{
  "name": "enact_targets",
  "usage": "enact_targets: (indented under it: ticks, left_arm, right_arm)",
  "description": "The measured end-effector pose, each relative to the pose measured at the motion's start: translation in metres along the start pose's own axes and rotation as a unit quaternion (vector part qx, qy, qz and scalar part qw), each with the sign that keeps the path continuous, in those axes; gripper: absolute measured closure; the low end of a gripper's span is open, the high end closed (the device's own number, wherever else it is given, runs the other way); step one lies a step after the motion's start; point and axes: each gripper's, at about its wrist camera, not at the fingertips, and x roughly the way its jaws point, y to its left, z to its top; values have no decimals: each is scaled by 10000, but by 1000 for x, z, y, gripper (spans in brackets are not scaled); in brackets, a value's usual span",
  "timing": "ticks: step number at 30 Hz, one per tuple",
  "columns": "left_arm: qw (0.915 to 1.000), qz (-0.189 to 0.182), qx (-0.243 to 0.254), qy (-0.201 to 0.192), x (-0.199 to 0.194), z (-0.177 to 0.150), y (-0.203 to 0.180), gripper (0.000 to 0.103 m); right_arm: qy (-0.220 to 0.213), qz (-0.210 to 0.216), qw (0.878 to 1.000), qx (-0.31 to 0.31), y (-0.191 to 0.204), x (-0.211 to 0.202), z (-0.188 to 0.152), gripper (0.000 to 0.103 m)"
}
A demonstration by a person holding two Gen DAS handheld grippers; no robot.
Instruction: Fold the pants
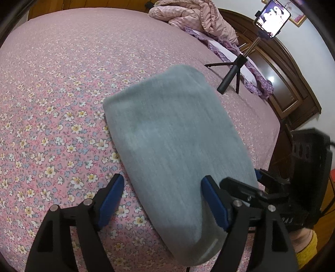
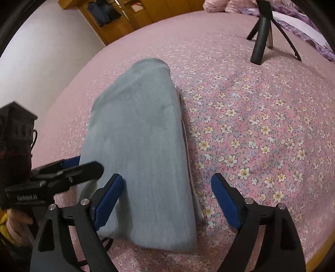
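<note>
The grey-blue pants (image 1: 175, 134) lie folded in a thick oblong stack on the pink flowered bed sheet (image 1: 52, 104). They also show in the right wrist view (image 2: 142, 142), with a pale inner layer showing along the right edge. My left gripper (image 1: 162, 192) is open and empty, just above the near left part of the pants. My right gripper (image 2: 167, 188) is open and empty, over the near right edge. Each gripper shows in the other's view, the right (image 1: 272, 188) and the left (image 2: 62, 175), close beside the pants.
A phone on a small black tripod (image 1: 234, 73) stands on the bed beyond the pants, also in the right wrist view (image 2: 263, 37). A crumpled pink quilt (image 1: 188, 14) and a purple-frilled pillow (image 1: 240, 56) lie by the dark wooden headboard (image 1: 293, 83). Wooden wardrobes (image 2: 125, 16) stand behind.
</note>
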Motion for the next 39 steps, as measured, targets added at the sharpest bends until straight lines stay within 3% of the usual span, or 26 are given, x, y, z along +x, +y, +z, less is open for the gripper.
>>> enact_targets:
  ticks: [3,6,9,12,14,15,17,19,23,29,39]
  left_arm:
    - [10000,2,4,35,0,0,0,21]
    - [10000,-4,-55,60,1,3,-1,20]
    - [9999,-32,-143,27,2,6,1,20]
    - [9997,-77,-218,-49,2,8,3,21]
    - [9996,-70,-234,-107,3,9,3,22]
    - [9997,-54,-221,-128,3,9,3,24]
    - [9997,-11,-193,-144,4,10,2,26]
    - [9998,30,-153,-149,6,12,-1,28]
    - [9998,-4,-109,-150,7,16,-3,41]
    - [9996,-71,-73,-280,-7,16,-1,69]
    - [9967,5,228,-785,-72,17,11,72]
  right_arm:
    - [-42,199,9998,82,-3,2,-8,14]
    - [211,369,9982,429,-13,1,3,18]
    - [246,304,9980,495,-14,6,12,19]
    - [233,143,9995,175,-5,10,12,17]
    - [140,141,9997,-105,6,5,5,28]
    - [74,305,9993,-215,12,2,2,43]
    - [7,72,9992,-404,21,3,-3,43]
    - [-3,216,9994,-279,15,7,-4,43]
    - [-25,658,9978,87,-4,7,0,45]
    - [-303,919,9947,353,-14,-16,-19,66]
    - [-663,1098,9914,258,15,-53,-26,70]
